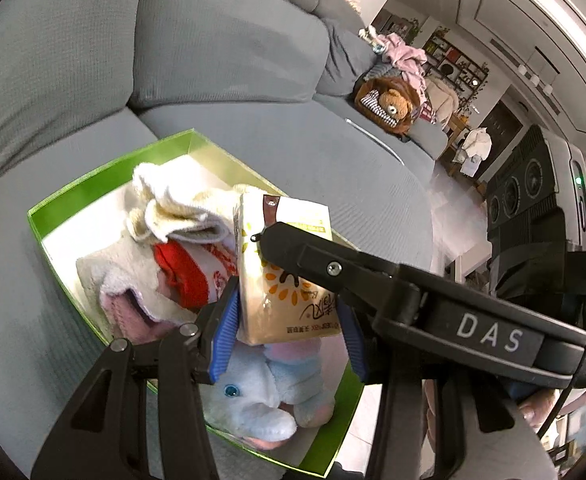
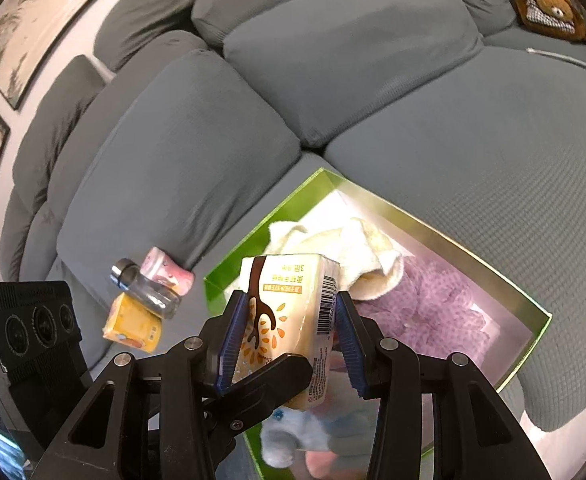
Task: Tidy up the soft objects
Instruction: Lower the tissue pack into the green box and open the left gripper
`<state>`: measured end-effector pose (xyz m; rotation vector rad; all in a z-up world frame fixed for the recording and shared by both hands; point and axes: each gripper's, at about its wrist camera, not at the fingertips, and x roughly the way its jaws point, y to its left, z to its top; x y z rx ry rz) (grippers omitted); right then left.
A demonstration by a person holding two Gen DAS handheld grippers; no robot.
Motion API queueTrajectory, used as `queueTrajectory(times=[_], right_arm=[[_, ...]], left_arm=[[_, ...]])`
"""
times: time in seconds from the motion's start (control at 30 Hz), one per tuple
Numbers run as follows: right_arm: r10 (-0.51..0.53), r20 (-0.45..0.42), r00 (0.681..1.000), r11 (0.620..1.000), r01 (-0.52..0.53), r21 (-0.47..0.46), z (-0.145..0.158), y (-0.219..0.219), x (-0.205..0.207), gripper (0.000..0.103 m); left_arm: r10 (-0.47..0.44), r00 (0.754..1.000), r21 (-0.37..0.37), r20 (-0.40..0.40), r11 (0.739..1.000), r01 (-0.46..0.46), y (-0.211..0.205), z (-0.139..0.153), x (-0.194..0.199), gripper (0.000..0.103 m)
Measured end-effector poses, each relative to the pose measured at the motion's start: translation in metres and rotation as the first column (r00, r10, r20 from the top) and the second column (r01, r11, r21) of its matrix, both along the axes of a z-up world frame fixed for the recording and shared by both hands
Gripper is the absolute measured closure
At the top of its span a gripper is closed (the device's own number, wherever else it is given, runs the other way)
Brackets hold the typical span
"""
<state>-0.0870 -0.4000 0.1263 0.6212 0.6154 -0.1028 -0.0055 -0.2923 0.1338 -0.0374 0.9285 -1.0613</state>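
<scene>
Now, tissue pack: you are holding it above the green box, which is sitting on the grey sofa; both tongs are gripping this one pack.
Left gripper: its blue pads are pressing on the two sides of the pack, so the jaws are standing partly open, only as wide as the pack.
Right gripper: it is clamping the same pack from its own side, with blue pads on both faces; in the left wrist view its black finger is crossing over the pack.
Inside the box: a cream towel is lying toward the far end, a red cloth is just below it, a purple cloth is lying beside the towel, and a pale blue plush elephant is lying at the near end, under the pack.
Beside the box: a clear bottle, a pink roll and a yellow packet are lying together on the seat, apart from the box.
Far end of sofa: a brown teddy bear is resting there.
</scene>
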Motion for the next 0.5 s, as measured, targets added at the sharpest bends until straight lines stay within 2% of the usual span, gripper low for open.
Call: queueTrajectory(times=[0.4,0.5], right_arm=[[-0.014,-0.058,0.998,0.996,0.019,0.088,-0.023,-0.014,0.013,0.057],[-0.036,-0.077,0.996,0.995,0.042,0.086,-0.026,-0.016,0.013,0.057]], left_arm=[[0.048,0.998,0.073,-0.033,0.996,-0.046,-0.008,-0.011,0.003,0.058],[0.062,0.998,0.091,-0.032,0.994,-0.059,-0.010,-0.014,0.004,0.058]])
